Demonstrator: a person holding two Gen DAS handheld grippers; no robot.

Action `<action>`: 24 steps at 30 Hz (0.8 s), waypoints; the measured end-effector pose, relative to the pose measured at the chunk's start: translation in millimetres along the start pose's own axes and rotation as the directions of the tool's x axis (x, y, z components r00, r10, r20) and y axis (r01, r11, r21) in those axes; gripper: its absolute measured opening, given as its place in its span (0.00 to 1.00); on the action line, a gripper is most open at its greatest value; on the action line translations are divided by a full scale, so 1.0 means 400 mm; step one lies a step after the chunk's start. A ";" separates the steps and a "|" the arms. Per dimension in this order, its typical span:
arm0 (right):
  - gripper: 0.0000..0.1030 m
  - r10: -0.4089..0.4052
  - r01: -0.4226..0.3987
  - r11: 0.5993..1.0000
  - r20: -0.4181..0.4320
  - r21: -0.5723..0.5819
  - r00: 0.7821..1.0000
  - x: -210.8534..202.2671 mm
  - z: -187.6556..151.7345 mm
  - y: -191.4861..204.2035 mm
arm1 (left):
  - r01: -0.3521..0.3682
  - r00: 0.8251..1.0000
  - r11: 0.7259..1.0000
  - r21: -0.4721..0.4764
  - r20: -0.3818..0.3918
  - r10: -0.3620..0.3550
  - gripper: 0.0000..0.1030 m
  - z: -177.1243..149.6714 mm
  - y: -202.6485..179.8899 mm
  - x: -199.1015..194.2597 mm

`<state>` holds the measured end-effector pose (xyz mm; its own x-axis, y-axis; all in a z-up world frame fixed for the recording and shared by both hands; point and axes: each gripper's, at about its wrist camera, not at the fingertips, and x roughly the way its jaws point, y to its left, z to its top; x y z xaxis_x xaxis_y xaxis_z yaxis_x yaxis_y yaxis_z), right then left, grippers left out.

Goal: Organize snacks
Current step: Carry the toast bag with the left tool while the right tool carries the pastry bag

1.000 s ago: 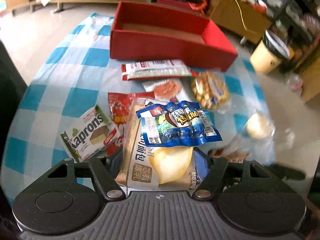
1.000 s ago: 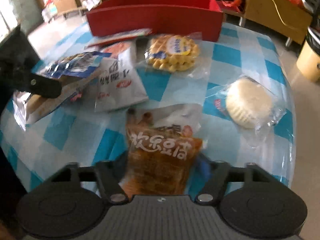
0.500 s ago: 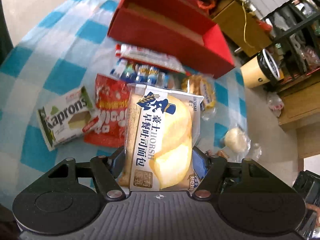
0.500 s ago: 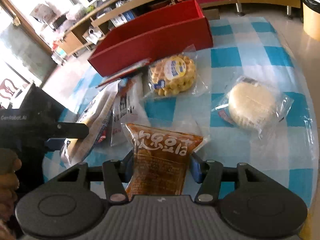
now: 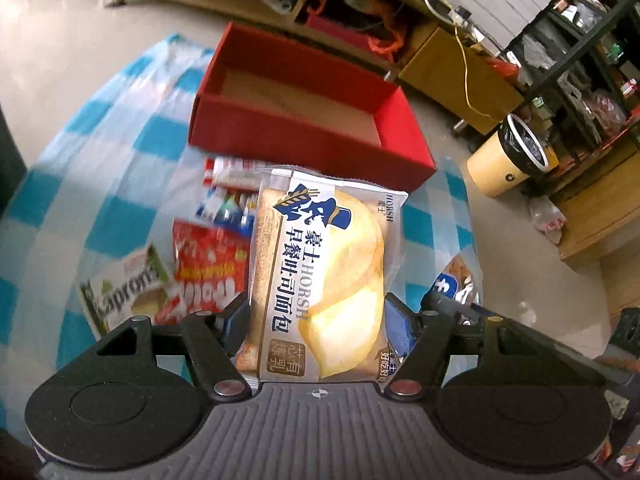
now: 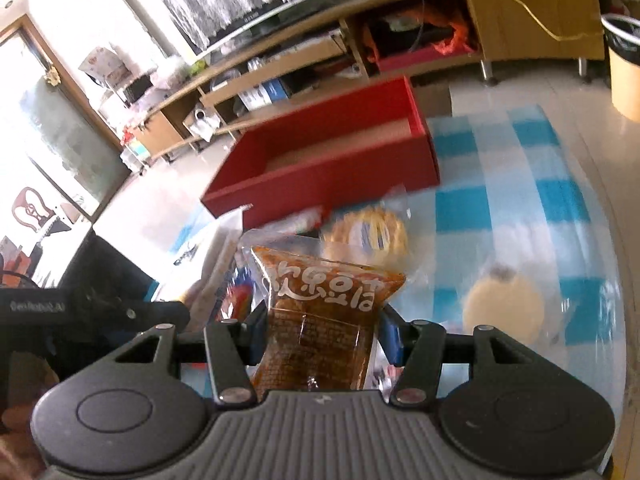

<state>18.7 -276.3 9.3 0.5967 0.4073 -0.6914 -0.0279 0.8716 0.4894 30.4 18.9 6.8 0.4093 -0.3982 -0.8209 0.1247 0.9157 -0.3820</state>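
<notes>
The left gripper (image 5: 318,312) is clamped on a HORSH bread pack (image 5: 320,272), held up above the checked cloth (image 5: 100,168). The right gripper (image 6: 320,330) pinches an orange tofu pouch (image 6: 324,312). The red box (image 5: 312,120) sits at twelve o'clock, the other snacks scattered before it.

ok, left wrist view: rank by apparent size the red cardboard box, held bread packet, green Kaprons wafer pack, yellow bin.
1. Red cardboard box
2. Bread packet in white wrapper, inflated by closeness to the camera
3. Yellow bin and green Kaprons wafer pack: look alike, unranked
</notes>
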 end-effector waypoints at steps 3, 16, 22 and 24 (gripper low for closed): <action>0.50 0.002 -0.002 1.000 0.025 -0.012 1.000 0.003 0.032 0.009 | -0.015 1.000 1.000 0.019 0.027 0.015 0.72 0.022 -0.016 0.001; 0.50 0.007 -0.004 1.000 0.092 -0.030 0.996 0.047 0.167 0.015 | -0.087 0.989 0.992 0.096 0.130 0.074 0.72 0.145 -0.093 0.034; 0.50 0.008 -0.005 1.000 0.122 -0.027 0.992 0.081 0.244 0.005 | -0.124 0.982 0.985 0.116 0.155 0.105 0.72 0.193 -0.115 0.065; 0.50 0.001 0.003 0.999 0.127 -0.035 0.992 0.093 0.264 0.004 | -0.136 0.981 0.984 0.119 0.156 0.116 0.72 0.208 -0.115 0.077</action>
<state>125.6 -288.5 40.7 0.6934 0.3707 -0.6179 -0.0544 0.8820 0.4681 112.4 -31.1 34.2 0.5569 -0.2757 -0.7835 0.1747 0.9611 -0.2140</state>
